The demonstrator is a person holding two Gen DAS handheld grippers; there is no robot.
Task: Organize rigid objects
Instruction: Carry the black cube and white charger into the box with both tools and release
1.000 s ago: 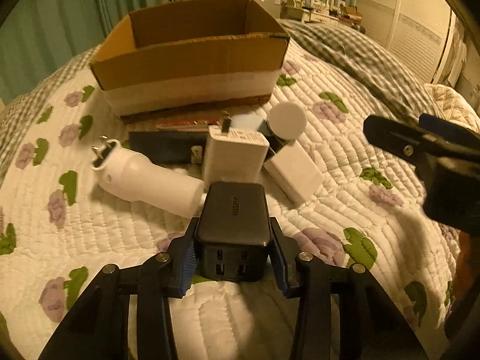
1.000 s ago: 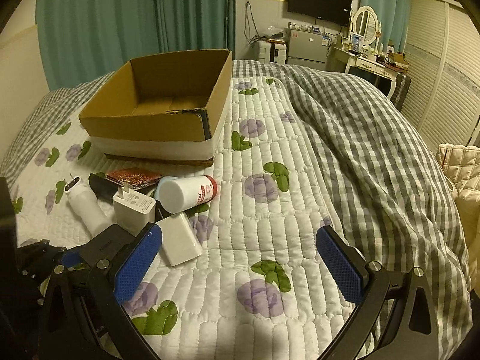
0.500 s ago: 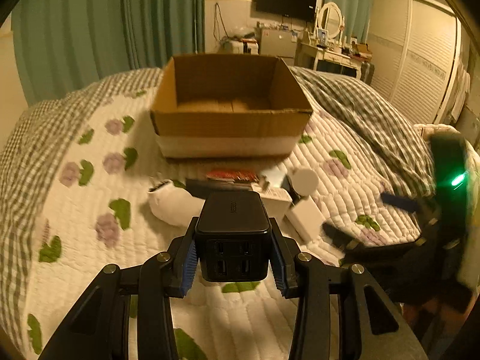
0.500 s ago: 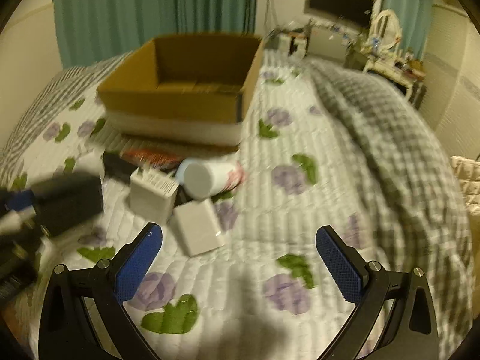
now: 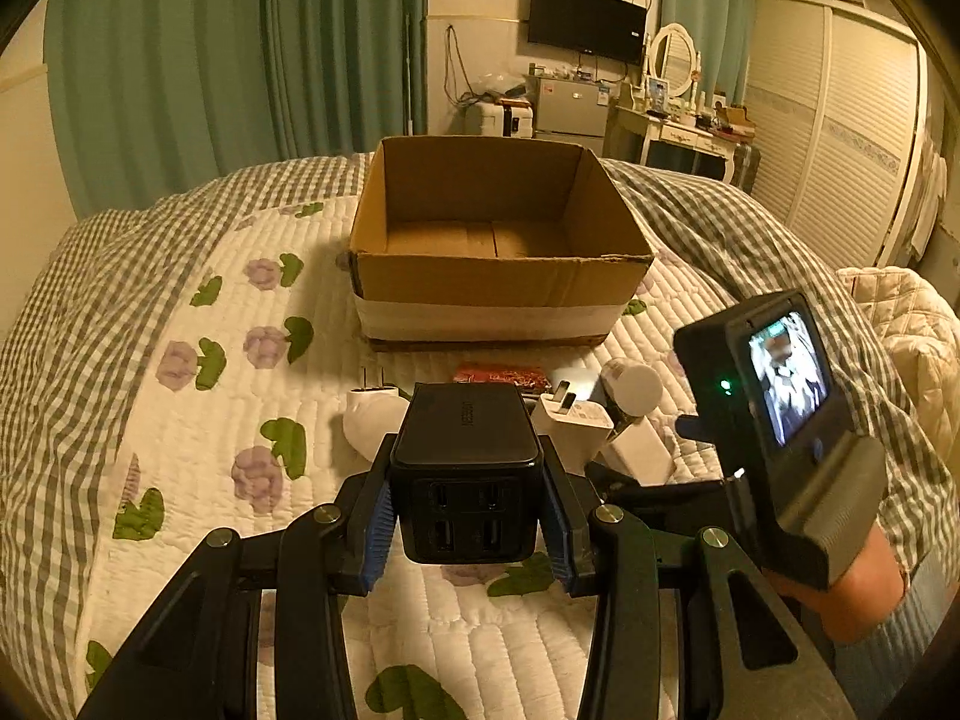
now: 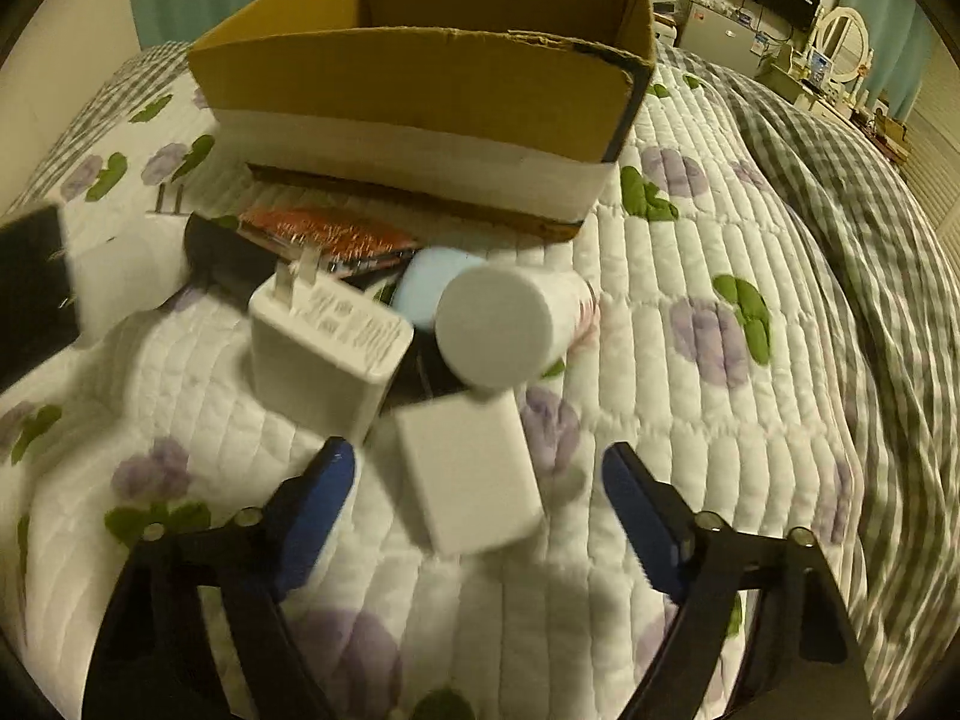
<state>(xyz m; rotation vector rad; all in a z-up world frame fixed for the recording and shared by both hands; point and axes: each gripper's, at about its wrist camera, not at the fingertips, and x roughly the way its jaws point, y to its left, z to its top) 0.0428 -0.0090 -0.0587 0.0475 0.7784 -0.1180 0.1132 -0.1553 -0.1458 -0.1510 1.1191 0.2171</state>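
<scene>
Left gripper (image 5: 467,501): jaws clenched on the black charger (image 5: 465,468), pads on its two flat side walls, port face toward the camera. The charger hangs clear of the quilt (image 5: 198,450), short of the box (image 5: 498,276). It reads as a dense, rigid block with smooth plastic sides; the hold across the parallel flanks suits it, though a slack grip could let it slide.

Right gripper (image 6: 474,513): jaws closing, pointed steeply down over the white block (image 6: 471,474), which lies on the quilt between the pads; no pad is seen pressing on it yet. The block looks light, stiff and slick, with rounded edges. Judged best taken across its two long flat sides, near mid-length, so it does not pivot or squirt out.

Count, both views together:
- one open cardboard box, nothing seen inside;
- one black charger, held;
- one white block;
- one white plug adapter (image 6: 327,348), two prongs up, leaning on the pile;
- one white bottle (image 6: 504,327) lying on its side, cap toward the camera, likely to roll;
- one rounded white plug (image 5: 372,420) beside the held charger;
- one red packet (image 6: 327,237) and one long dark item (image 6: 240,255) by the box foot;
- one pale blue thing (image 6: 423,288), mostly hidden.
</scene>
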